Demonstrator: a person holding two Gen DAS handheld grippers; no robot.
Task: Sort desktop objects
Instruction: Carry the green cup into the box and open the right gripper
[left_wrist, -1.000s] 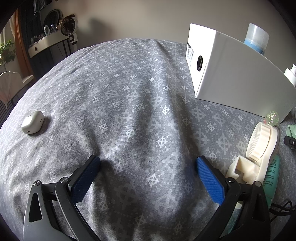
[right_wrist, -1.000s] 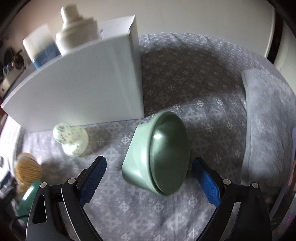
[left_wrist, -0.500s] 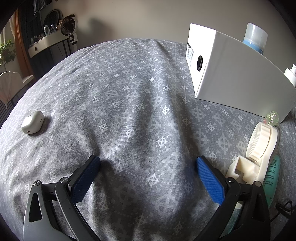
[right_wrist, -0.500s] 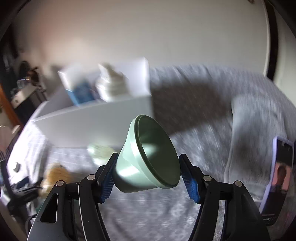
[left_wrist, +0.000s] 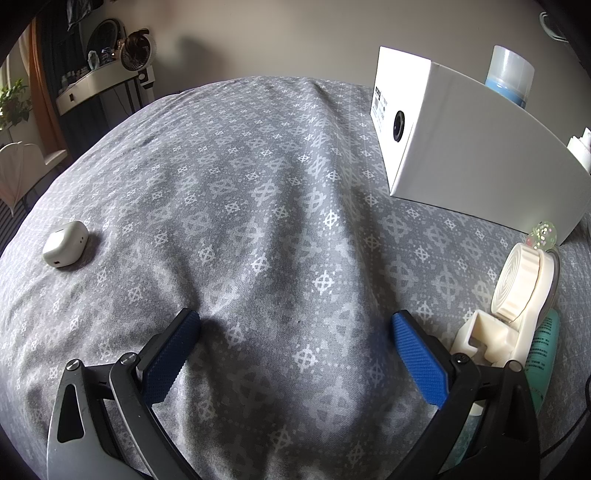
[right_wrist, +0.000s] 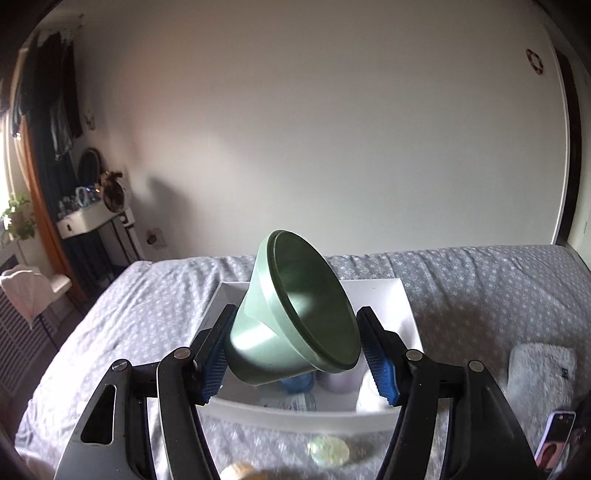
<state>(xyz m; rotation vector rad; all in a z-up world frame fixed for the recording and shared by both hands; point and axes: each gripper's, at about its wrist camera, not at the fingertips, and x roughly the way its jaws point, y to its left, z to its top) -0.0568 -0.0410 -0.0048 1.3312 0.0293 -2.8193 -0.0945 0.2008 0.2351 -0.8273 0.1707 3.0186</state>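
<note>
My right gripper (right_wrist: 301, 347) is shut on a green bowl (right_wrist: 295, 325), held tilted in the air above the open white box (right_wrist: 406, 306). Inside the box I see a blue-capped bottle (right_wrist: 295, 382) and a pale jar (right_wrist: 338, 380). My left gripper (left_wrist: 295, 328) is open and empty, low over the grey patterned bedspread (left_wrist: 240, 203). The white box (left_wrist: 461, 155) stands to its far right, with a blue-topped bottle (left_wrist: 509, 75) sticking out. A white earbud case (left_wrist: 64, 243) lies far left.
A cream tape dispenser (left_wrist: 517, 295), a teal tube (left_wrist: 541, 350) and a small glittery ball (left_wrist: 543, 234) lie right of my left gripper. A folded grey towel (right_wrist: 539, 373) and a phone (right_wrist: 554, 439) lie at the right. A wall is behind the bed.
My right gripper closed on the green bowl, lifted it off the bedspread and carried it up over the white box. The left gripper has not moved.
</note>
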